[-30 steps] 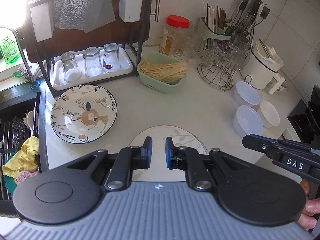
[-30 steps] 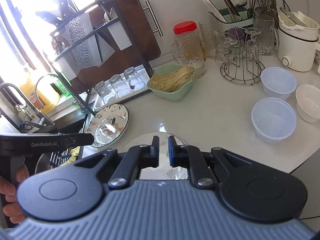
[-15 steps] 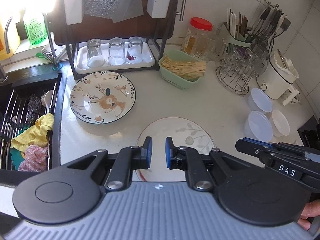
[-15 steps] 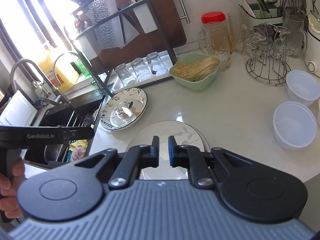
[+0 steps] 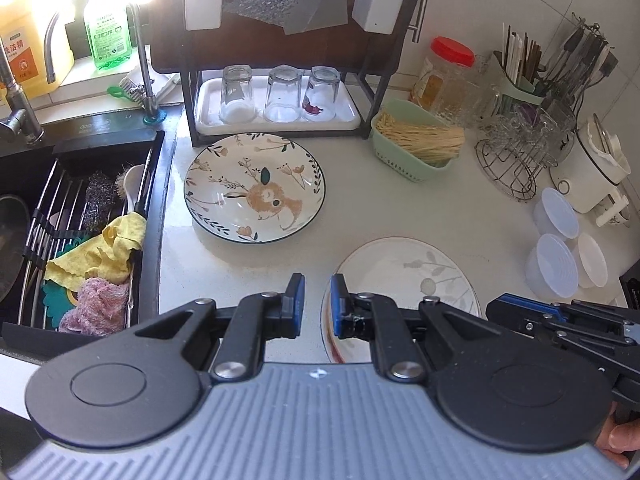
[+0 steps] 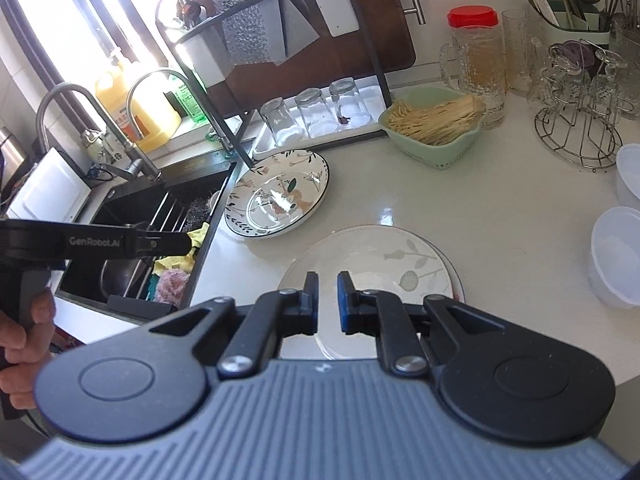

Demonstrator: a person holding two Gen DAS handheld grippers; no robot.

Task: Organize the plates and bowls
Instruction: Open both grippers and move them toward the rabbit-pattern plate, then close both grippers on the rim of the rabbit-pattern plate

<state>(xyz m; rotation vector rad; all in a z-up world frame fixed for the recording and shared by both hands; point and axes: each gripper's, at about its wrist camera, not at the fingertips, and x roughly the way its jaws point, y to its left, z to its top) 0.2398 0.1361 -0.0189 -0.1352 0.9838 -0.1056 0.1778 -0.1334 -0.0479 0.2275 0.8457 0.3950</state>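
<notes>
The pale leaf-print plate [image 6: 372,264] lies flat on the counter, just right of the deer plate [image 5: 256,188] by the sink [image 5: 80,216]. Its glossy, low rim could slip from a shallow pinch. My left gripper [image 5: 316,304] and right gripper [image 6: 327,304] are nearly closed, empty.

white counter [image 5: 460,208] — two plates [image 5: 256,188], tubs [image 5: 552,264]
</notes>
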